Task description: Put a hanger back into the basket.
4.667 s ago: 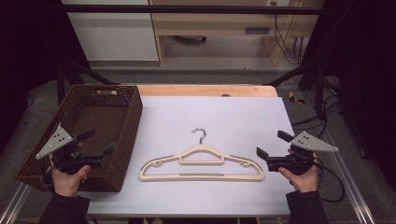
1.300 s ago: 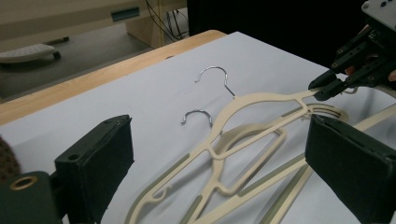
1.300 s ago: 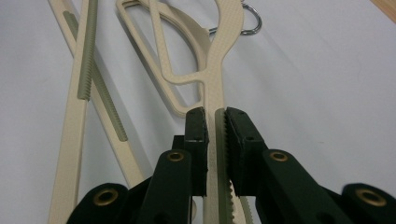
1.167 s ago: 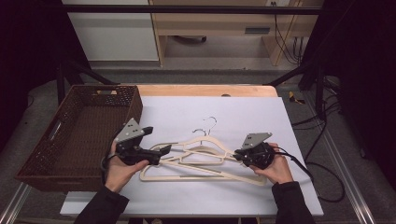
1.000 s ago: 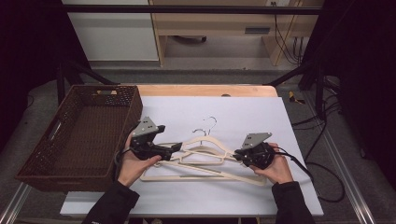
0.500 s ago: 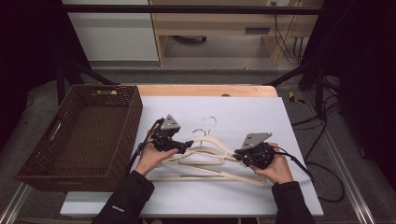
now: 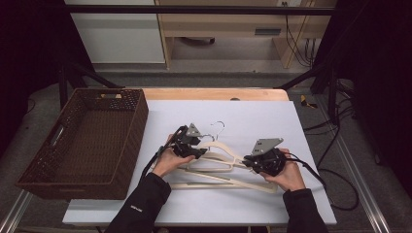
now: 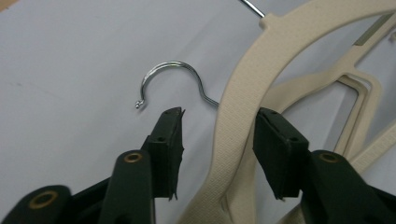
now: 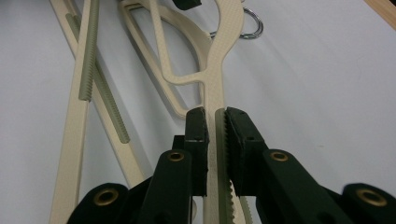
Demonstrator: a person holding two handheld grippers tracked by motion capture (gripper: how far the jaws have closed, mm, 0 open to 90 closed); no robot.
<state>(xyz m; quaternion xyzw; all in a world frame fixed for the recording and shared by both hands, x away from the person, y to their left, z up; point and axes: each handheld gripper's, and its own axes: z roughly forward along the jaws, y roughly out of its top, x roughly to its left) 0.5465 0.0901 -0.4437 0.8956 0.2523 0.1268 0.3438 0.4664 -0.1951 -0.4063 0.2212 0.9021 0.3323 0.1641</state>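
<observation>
Two cream plastic hangers with metal hooks lie stacked on the white table. The upper hanger (image 7: 221,147) is tilted up off the lower hanger (image 7: 214,185). My right gripper (image 7: 248,164) is shut on the upper hanger's right arm (image 9: 219,60), which is pinched between the pads (image 9: 196,135). My left gripper (image 7: 198,151) is open. Its jaws stand on either side of the upper hanger's curved shoulder (image 8: 243,88) near the neck without pressing it. A chrome hook (image 8: 161,72) lies on the table just beyond the left gripper (image 8: 220,113).
A dark wicker basket (image 7: 140,121) stands on the table's left side, close to my left forearm. The lower hanger's ribbed bar (image 9: 91,70) runs left of my right gripper (image 9: 215,114). Cables trail off the right edge.
My left gripper has moved right from beside the basket to the upper hanger's neck, and it now straddles the shoulder. The right gripper has stayed shut on the raised hanger arm.
</observation>
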